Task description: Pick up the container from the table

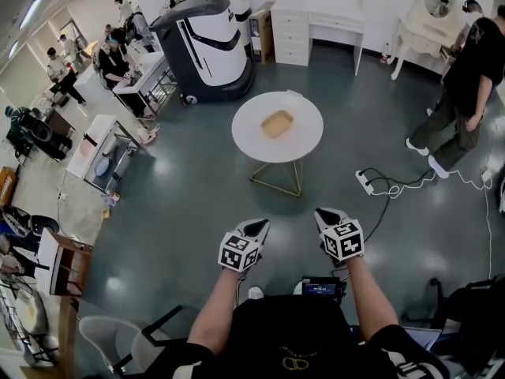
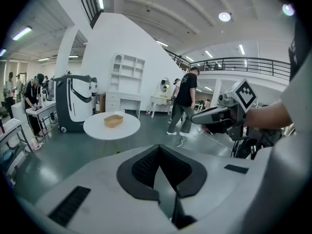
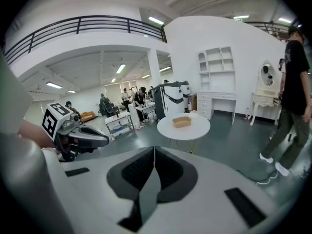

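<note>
Well ahead on the round table (image 1: 306,139) sits the container (image 1: 277,123); left gripper (image 1: 256,227) and right gripper (image 1: 327,215), jaws together and empty, should close in before opening

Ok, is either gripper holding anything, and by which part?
Nothing held: left gripper and right gripper are shut and empty; the container sits on the table, far from both.
</note>
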The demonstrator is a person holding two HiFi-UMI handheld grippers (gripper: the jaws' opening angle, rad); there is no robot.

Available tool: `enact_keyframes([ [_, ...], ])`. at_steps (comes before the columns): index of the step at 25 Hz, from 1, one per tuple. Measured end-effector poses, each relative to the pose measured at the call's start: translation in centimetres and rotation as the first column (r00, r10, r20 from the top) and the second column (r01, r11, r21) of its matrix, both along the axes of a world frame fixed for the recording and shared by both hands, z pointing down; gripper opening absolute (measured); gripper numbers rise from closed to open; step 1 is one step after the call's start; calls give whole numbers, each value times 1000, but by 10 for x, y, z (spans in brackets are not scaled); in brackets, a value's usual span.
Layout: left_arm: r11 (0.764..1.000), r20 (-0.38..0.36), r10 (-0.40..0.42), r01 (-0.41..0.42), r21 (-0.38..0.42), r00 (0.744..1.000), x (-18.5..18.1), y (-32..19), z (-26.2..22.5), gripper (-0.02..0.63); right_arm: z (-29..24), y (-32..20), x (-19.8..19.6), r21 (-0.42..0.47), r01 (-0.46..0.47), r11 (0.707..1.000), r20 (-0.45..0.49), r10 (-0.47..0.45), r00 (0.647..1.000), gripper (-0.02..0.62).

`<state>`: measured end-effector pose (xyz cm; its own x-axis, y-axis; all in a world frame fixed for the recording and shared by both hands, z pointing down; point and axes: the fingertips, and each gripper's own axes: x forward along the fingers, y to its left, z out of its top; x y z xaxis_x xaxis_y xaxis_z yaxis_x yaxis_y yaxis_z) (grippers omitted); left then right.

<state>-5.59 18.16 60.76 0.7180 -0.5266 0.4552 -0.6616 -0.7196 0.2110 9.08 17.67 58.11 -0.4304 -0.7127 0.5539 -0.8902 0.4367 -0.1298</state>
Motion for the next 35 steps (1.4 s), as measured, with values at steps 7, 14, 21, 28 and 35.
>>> enact_keyframes([
  [7,1000,13,-13,13,4,1000,25,-2,1,9,2,1,32,-1,1,1000,12,-1,1000,68],
  [14,999,21,-41,41,-6,999,38,2,2,9,6,3,55,-13,10,1000,21,-9,1000,69],
  [21,999,37,-47,48,-23,998,40,-8,11,9,12,-9,65,-23,2,1000,39,-1,999,69],
  [28,999,33,-25,26,-38,999,36,-41,21,9,21,-33,64,-42,-27,999,36,28,999,67],
  [35,998,6,19,-18,-61,1000,42,-89,32,9,28,-74,64,-66,-60,996,2,61,998,67],
])
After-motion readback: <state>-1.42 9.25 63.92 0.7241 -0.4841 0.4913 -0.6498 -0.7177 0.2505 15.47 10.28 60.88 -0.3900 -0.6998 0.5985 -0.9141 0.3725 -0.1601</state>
